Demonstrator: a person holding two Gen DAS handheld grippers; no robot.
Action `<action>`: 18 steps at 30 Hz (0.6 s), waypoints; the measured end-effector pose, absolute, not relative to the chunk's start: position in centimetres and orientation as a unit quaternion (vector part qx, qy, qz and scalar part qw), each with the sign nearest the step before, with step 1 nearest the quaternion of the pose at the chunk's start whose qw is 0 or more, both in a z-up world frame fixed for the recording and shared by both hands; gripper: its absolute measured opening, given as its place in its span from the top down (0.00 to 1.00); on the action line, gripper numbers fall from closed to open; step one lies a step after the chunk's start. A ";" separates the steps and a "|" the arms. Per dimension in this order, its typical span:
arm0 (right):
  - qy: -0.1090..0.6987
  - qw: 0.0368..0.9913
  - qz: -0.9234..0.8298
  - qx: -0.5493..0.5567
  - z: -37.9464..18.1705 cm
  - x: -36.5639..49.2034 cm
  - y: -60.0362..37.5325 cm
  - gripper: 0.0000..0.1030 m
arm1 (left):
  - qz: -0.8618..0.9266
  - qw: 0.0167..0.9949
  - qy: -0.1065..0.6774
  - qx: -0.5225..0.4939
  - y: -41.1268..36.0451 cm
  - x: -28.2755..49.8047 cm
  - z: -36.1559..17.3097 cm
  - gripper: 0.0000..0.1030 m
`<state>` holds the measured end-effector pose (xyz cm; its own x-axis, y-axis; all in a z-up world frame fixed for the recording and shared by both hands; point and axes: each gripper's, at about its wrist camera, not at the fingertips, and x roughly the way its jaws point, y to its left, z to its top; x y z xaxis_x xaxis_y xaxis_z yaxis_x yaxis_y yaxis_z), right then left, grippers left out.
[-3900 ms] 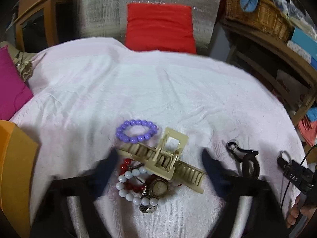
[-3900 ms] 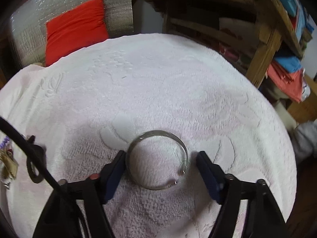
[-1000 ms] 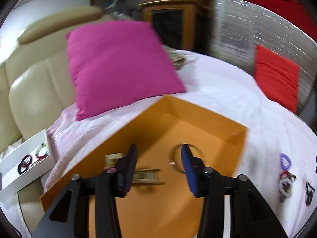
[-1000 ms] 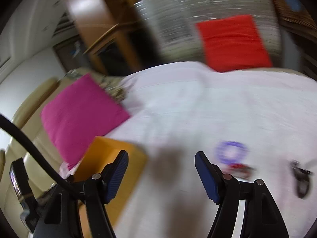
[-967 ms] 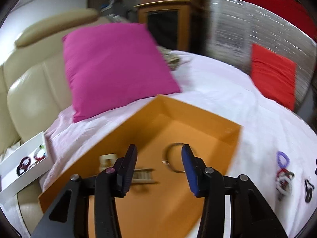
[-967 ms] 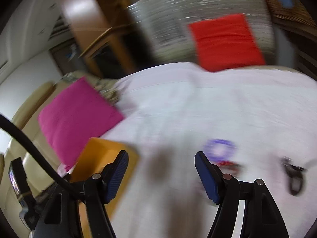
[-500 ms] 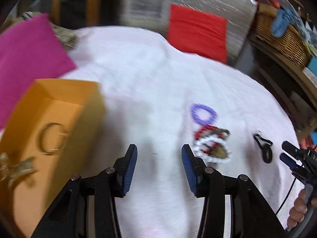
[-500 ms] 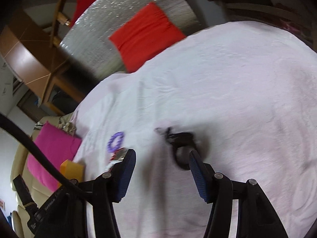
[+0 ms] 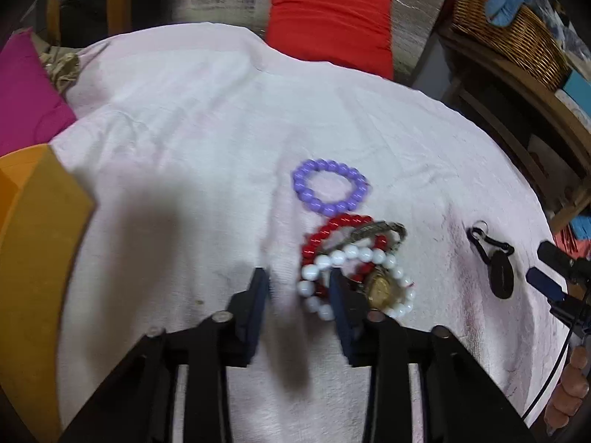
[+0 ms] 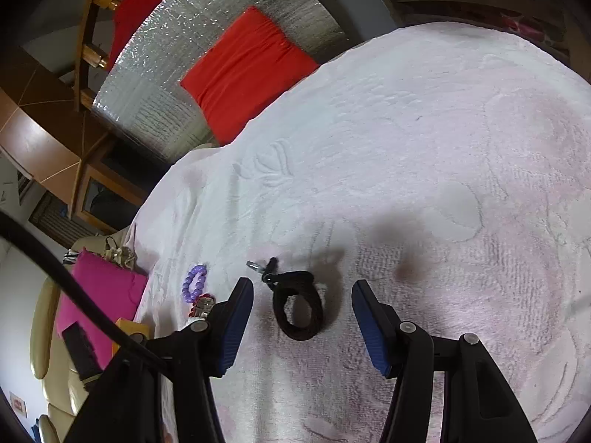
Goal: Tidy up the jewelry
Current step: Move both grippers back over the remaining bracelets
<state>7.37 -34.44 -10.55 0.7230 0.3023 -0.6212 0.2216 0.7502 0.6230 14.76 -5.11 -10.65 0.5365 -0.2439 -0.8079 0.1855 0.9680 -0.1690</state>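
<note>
Right gripper [image 10: 302, 312] stands released astride the black strap loop [image 10: 298, 312] for pickup, while the left gripper [image 9: 299, 295], empty and closing (pads blurred), nears the bead pile [image 9: 354, 265].

On the white towel in front of me a purple bead bracelet [image 9: 330, 191] lies flat as an open ring, apart from the rest. Just below it sits a tangled pile: a red bead bracelet [image 9: 334, 236], a white bead bracelet [image 9: 351, 280] draped over it, and a gold-faced watch [image 9: 380, 288] with a metal band threaded through both. Off to the right, well apart, a black looped strap [image 10: 298, 308] with a small metal clip lies flat. An orange box [image 9: 35, 258] stands at the left edge.
</note>
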 end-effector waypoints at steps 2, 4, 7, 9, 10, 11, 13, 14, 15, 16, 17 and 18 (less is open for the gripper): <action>0.372 0.858 0.028 0.354 -10.6 7.5 -34.1 0.42 | -0.125 0.879 0.460 -0.025 -5.5 14.6 -10.7 0.76; 0.373 0.858 0.031 0.352 -10.7 7.6 -33.7 0.42 | -0.126 0.880 0.458 -0.019 -5.5 14.5 -10.6 0.83; 0.374 0.859 0.040 0.346 -10.6 8.0 -32.7 0.42 | -0.132 0.881 0.453 -0.016 -5.4 14.2 -10.4 0.86; 0.375 0.861 0.047 0.340 -10.5 8.4 -31.8 0.42 | -0.138 0.883 0.448 -0.013 -5.2 13.8 -10.1 0.87; 0.375 0.862 0.051 0.339 -10.5 8.5 -31.4 0.42 | -0.146 0.884 0.444 -0.020 -4.9 13.6 -9.8 0.87; 0.375 0.862 0.056 0.337 -10.5 8.8 -30.9 0.42 | -0.151 0.883 0.444 -0.025 -4.4 13.4 -9.7 0.87; 0.375 0.862 0.065 0.335 -10.5 9.2 -30.1 0.42 | -0.163 0.881 0.442 -0.036 -3.7 13.1 -9.2 0.88; 0.376 0.861 0.072 0.334 -10.6 9.5 -29.5 0.42 | -0.171 0.881 0.438 -0.044 -3.3 12.9 -9.0 0.94; 0.377 0.860 0.079 0.334 -10.6 9.8 -28.9 0.42 | -0.177 0.879 0.440 -0.051 -2.8 12.7 -8.7 1.00; 0.378 0.860 0.084 0.334 -10.7 10.1 -28.4 0.42 | -0.182 0.878 0.440 -0.058 -2.3 12.4 -8.5 1.00; 0.379 0.859 0.091 0.333 -10.8 10.4 -27.8 0.42 | -0.183 0.879 0.436 -0.058 -1.8 12.2 -8.3 1.00; 0.382 0.857 0.099 0.331 -10.9 10.9 -27.0 0.42 | -0.181 0.881 0.433 -0.054 -1.8 12.2 -8.1 1.00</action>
